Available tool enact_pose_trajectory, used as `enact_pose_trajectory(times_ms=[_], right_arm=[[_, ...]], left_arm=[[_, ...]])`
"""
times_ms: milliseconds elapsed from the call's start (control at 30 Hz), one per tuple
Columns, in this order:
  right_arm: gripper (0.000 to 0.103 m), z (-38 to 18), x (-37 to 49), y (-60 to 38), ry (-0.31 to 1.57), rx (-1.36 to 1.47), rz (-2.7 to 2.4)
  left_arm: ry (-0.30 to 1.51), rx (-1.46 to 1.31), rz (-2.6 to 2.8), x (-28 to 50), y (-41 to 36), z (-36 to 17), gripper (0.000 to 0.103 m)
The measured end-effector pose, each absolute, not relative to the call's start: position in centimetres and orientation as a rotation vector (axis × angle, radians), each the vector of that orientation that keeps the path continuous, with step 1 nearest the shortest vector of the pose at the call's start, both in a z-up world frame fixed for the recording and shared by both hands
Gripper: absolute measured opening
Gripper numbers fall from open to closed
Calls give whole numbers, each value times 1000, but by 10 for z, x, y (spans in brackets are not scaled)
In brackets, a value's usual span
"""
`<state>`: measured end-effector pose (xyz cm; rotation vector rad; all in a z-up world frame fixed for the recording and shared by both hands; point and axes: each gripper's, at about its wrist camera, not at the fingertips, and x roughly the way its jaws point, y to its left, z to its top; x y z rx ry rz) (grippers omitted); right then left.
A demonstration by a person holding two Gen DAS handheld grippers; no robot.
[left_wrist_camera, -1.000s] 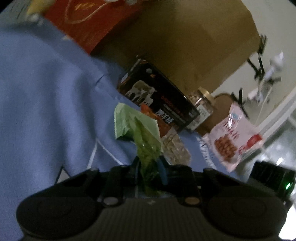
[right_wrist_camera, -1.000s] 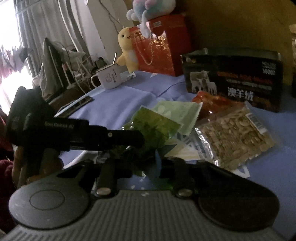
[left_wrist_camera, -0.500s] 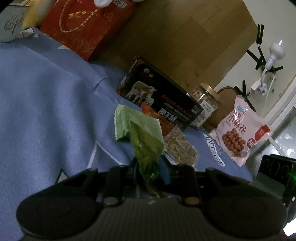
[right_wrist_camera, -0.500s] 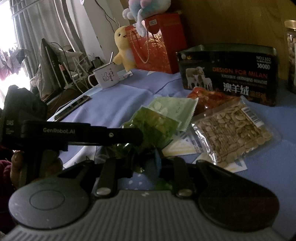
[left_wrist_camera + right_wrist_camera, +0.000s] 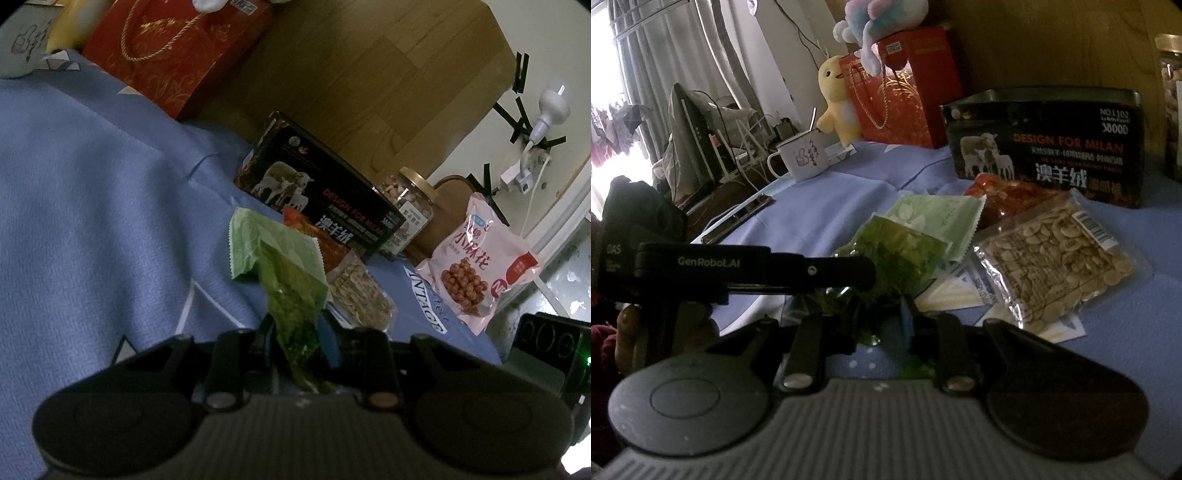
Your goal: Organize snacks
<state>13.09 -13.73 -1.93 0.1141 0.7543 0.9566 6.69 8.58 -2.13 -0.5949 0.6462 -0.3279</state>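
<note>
Both grippers grip the same clear green snack packet [image 5: 291,291], also in the right wrist view [image 5: 897,254]. My left gripper [image 5: 299,332] is shut on its near end. My right gripper [image 5: 882,310] is shut on it from the other side. The packet overlaps a pale green sachet [image 5: 247,240] [image 5: 934,218]. Beside it on the blue cloth lie a silver seed packet [image 5: 358,291] [image 5: 1052,262] and an orange-red packet [image 5: 321,240] [image 5: 1012,195]. A pink snack bag [image 5: 476,262] leans at the right.
A black tin box [image 5: 1049,147] [image 5: 317,188] stands behind the packets, with a nut jar [image 5: 406,206] beside it. A red gift bag [image 5: 905,88], a yellow plush duck [image 5: 836,96] and a white mug [image 5: 803,158] stand at the back left. The left gripper's body [image 5: 738,266] crosses the right view.
The left wrist view swung and steadied, bringing the mug and the pink bag fully into view. Both grippers stayed shut on the green packet, which barely moved.
</note>
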Motion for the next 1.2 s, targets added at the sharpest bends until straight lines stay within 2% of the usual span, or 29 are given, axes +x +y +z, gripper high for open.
enact_pose_trajectory(times_ms=[733,800,833,967,1200], right_arm=[[30,-18,129,-134,741,81,967],[26,-18,128,-133,737,65,967],[21,-18,128,-132,735,57,969],[15,-18,126,-130,726,29,975],[15,-18,126,-129,723,24,977]], left_arm=[[647,-597,-330,67,87,-22,25],[647,-598,-330,68,87,-22,25],[647,-599,-329,67,87,-21,25],[647,-603,-329,67,87,-21,25],[648,-605,-329,67,87,-21,25]])
